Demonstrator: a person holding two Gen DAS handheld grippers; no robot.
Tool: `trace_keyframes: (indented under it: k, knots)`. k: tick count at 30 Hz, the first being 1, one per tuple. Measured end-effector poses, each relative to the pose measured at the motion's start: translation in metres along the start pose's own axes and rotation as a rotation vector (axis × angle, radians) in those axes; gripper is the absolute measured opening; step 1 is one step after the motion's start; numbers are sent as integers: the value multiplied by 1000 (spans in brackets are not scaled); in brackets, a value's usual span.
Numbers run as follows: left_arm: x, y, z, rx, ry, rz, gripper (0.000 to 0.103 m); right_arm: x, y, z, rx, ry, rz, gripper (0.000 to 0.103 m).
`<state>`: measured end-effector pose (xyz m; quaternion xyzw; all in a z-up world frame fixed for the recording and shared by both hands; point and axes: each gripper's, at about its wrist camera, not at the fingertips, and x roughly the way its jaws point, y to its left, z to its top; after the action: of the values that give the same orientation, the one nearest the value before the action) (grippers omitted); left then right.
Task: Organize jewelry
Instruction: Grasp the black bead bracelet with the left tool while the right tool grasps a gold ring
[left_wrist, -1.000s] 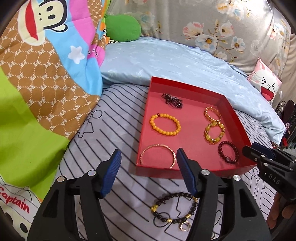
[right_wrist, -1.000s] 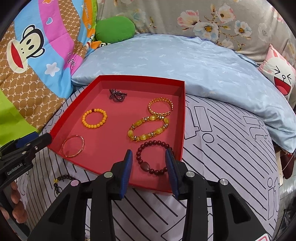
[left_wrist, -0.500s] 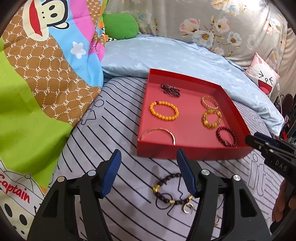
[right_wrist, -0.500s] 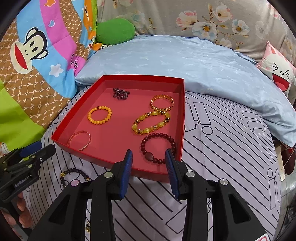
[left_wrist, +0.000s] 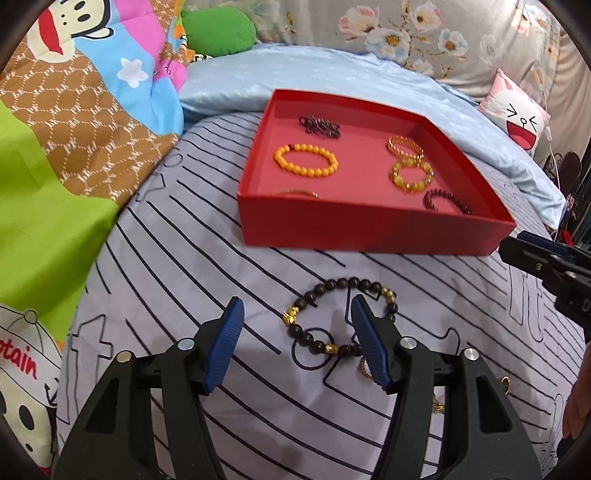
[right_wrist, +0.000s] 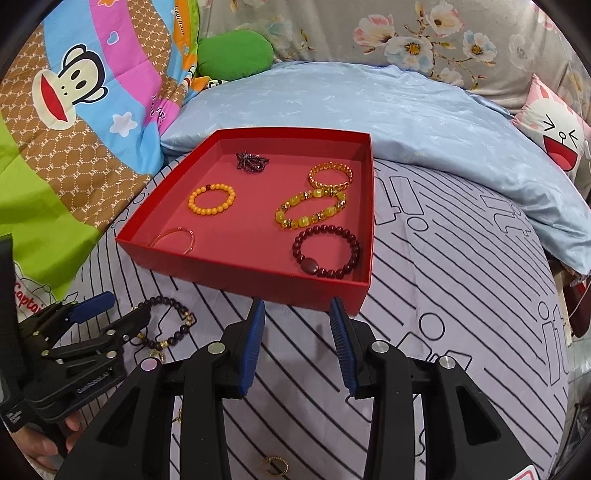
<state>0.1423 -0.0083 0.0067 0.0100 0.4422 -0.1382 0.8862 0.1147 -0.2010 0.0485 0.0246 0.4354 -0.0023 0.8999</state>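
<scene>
A dark bead bracelet with gold charms lies on the striped sheet in front of the red tray. My left gripper hangs just above it. Its jaws are closing, with part of the bracelet between them but not pressed, and the right finger hides part of the loop. My right gripper stands open with nothing in it at the tray's near wall. In the tray lie an orange bead bracelet, a yellow one, a dark red one and several others.
Small gold rings lie loose on the sheet near the grippers. A pale blue pillow lies behind the tray, a cartoon quilt rises on the left, and a pink cushion sits at the right.
Both grippers have drawn back from the tray. The left one has sunk toward the dark bead bracelet, which now lies partly between its fingers.
</scene>
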Motion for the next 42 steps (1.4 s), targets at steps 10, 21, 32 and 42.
trace_keyframes:
  k: [10,21,32,42]
  knots:
    - [7,-10,-3,27,-4,10,24,3,-1,-12,22,20,18,36]
    - [-7,-3,-16,-20,-4,-22,9,1,2,-34,36,51,51,36]
    - [-19,3,-32,-45,-11,0,9,-11,35,-67,-9,76,100,36]
    - [-25,3,-42,-49,-6,-7,9,-5,60,-81,-45,111,133,36]
